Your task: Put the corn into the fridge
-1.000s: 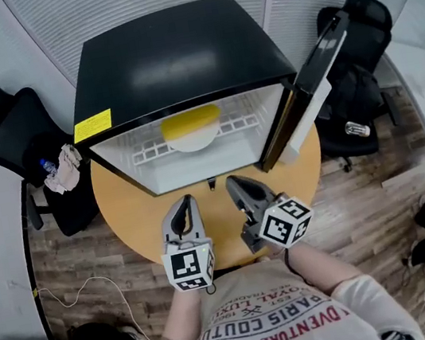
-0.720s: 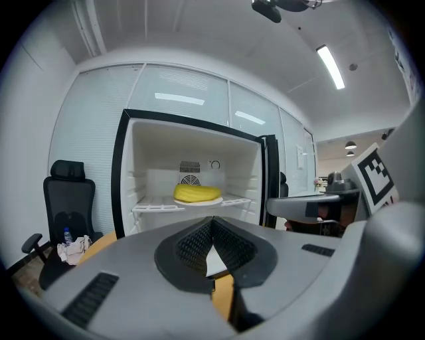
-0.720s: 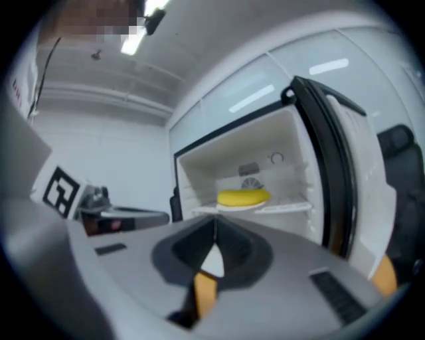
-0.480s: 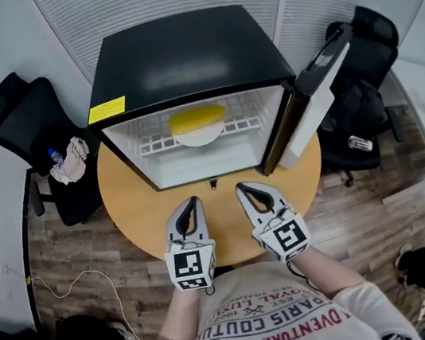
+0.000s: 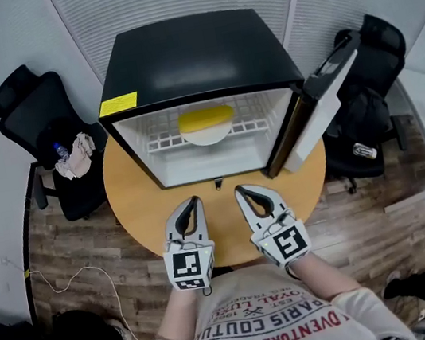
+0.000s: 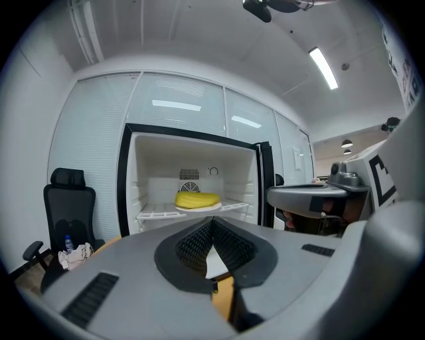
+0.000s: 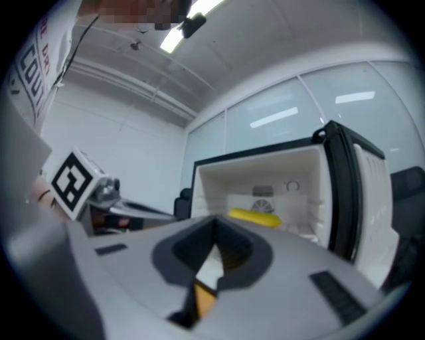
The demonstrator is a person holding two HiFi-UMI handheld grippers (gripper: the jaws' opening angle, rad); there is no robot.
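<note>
Pale T-shirt, reddish print, apparently; grey fingers, black-and-white marker cubes.

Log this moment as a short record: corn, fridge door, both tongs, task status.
corn: lying on a white plate on the wire shelf inside the fridge
fridge door: open, swung out to the right
left tongs: shut, empty, over the round table in front of the fridge
right tongs: shut, empty, beside the left tongs, apart from them
task status: corn is in the fridge; door not yet closed
</note>
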